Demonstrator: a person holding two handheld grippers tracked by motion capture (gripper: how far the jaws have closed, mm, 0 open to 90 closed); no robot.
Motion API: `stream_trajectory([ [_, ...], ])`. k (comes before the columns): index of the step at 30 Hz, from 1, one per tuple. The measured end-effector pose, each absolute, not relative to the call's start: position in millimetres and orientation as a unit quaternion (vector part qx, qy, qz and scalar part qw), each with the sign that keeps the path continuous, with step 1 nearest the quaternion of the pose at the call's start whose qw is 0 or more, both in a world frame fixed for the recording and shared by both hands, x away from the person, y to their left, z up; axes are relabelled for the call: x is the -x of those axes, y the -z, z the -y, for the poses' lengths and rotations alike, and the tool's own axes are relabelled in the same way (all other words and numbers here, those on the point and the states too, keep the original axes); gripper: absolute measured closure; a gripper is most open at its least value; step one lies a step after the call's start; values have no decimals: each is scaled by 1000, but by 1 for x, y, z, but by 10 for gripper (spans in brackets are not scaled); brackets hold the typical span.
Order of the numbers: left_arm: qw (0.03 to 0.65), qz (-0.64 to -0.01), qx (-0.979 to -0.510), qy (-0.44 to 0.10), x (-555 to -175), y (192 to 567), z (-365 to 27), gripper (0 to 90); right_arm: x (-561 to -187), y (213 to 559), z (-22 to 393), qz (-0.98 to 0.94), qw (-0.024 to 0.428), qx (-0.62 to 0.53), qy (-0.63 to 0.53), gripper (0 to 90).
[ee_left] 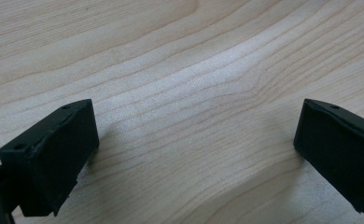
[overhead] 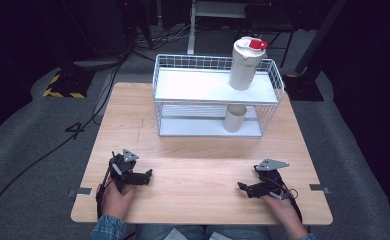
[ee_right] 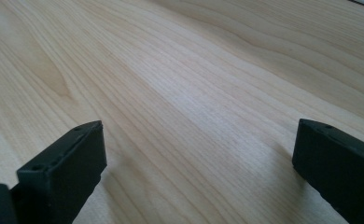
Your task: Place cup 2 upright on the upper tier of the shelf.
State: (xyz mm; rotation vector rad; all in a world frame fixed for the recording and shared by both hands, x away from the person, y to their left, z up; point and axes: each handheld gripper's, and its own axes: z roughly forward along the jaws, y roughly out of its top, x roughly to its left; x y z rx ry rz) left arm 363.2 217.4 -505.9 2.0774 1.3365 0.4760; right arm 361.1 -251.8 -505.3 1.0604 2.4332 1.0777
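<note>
- Both my claws — left claw (overhead: 145, 176) and right claw (overhead: 243, 187) — rest wide open, empty, on the surface (overhead: 193, 165).
- The tall white jug (overhead: 244, 64) stands upright on the wire rack (overhead: 160, 75) top shelf — straight ahead, nearer my right.

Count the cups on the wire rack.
2. A tall white cup with a red-tabbed lid stands on the top shelf, right side; a smaller cup stands on the bottom shelf below it. None looks hidden.

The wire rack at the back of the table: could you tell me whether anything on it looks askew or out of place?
Nothing looks spilled or damaged. The tall white container with the red cap stands on the top shelf of the wire rack and seems to lean slightly left, perhaps camera perspective. The small beige cup stands upright on the lower shelf.
</note>
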Motion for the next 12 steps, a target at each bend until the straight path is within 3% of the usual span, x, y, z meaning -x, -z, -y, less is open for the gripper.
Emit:
stream_trajectory([
  [12, 308, -506, -785, -180, -363, 506, -217, 4, -361, 506, 250, -847, 157, -364, -354, 27],
])
